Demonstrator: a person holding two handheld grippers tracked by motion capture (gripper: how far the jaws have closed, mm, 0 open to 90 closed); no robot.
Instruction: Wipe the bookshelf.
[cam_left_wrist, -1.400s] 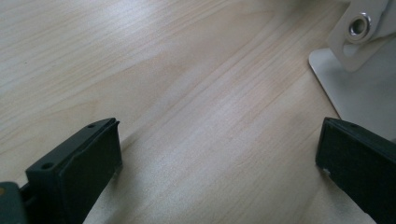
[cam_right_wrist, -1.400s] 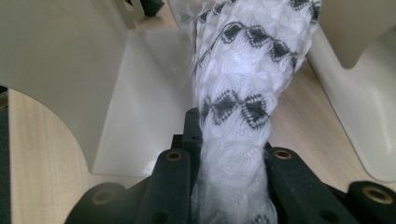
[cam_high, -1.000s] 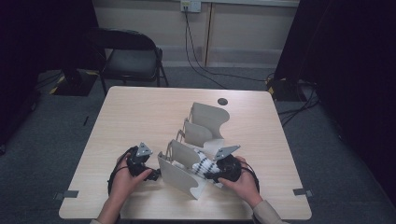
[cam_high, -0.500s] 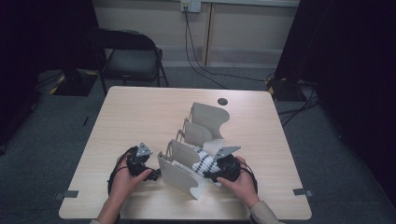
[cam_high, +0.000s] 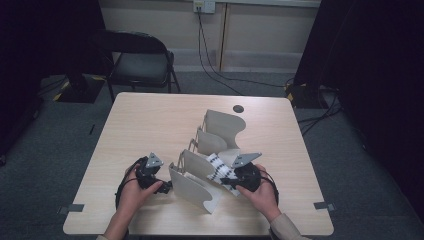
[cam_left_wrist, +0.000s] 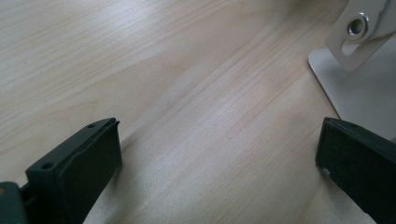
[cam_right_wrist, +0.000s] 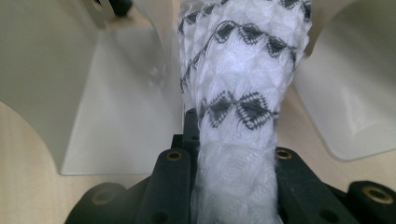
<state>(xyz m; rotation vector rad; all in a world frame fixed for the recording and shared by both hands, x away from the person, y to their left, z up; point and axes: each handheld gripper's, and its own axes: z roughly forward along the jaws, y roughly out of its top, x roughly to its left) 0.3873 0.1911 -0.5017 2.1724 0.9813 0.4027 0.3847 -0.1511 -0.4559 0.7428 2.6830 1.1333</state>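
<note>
Between the rack (cam_high: 200, 172) dividers, our right gripper (cam_right_wrist: 233, 154), jaws just closing, clamps the patterned sock (cam_right_wrist: 243, 70); lifting out remains; left gripper (cam_left_wrist: 215, 158) gapes empty.

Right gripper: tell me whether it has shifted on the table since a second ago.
No. In the high view the right gripper sits at the same spot beside the white divider rack; its jaws have just been closing on the patterned cloth.
</note>
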